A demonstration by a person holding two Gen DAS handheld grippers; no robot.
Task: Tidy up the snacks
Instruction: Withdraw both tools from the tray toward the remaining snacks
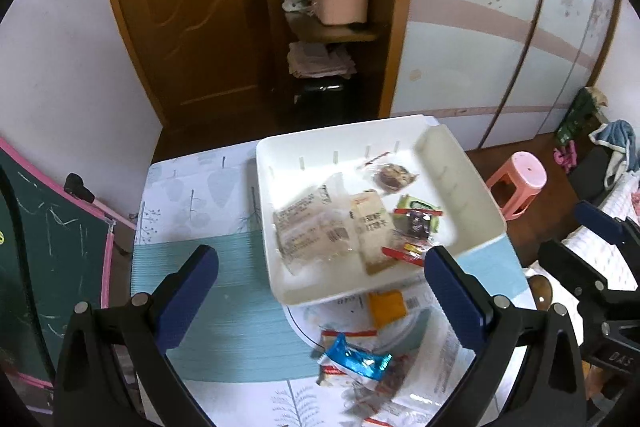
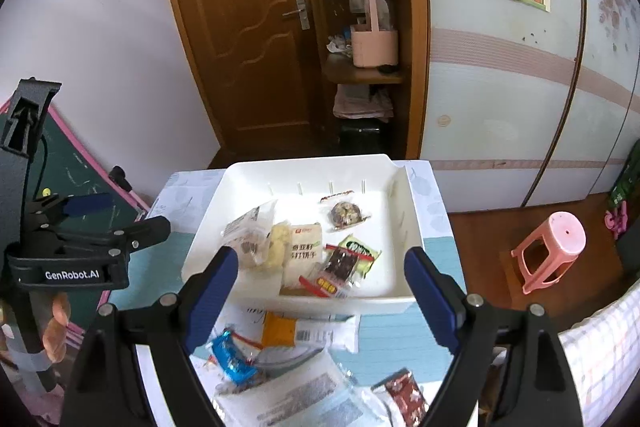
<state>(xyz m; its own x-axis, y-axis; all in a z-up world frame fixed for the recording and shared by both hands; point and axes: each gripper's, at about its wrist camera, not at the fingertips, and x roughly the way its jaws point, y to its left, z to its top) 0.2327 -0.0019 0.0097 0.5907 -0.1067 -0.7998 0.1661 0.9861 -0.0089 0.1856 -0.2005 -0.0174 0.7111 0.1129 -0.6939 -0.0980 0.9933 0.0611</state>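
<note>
A white tray (image 1: 476,195) (image 2: 396,227) sits on the table and holds several snack packets, among them a white cracker pack (image 2: 302,251) and a round cookie packet (image 2: 346,213). In front of the tray lie loose snacks: a blue packet (image 1: 356,359) (image 2: 234,359), an orange packet (image 1: 386,309) (image 2: 278,333) and a dark red packet (image 2: 406,399). My left gripper (image 1: 320,271) is open and empty above the table's near side. My right gripper (image 2: 320,269) is open and empty above the tray's front edge.
A pink stool (image 2: 550,251) stands on the floor at the right. A green chalkboard (image 1: 44,255) leans at the left. A wooden door (image 2: 240,27) and shelves with a pink basket (image 2: 374,41) are behind the table. Bedding (image 2: 600,347) lies at the right.
</note>
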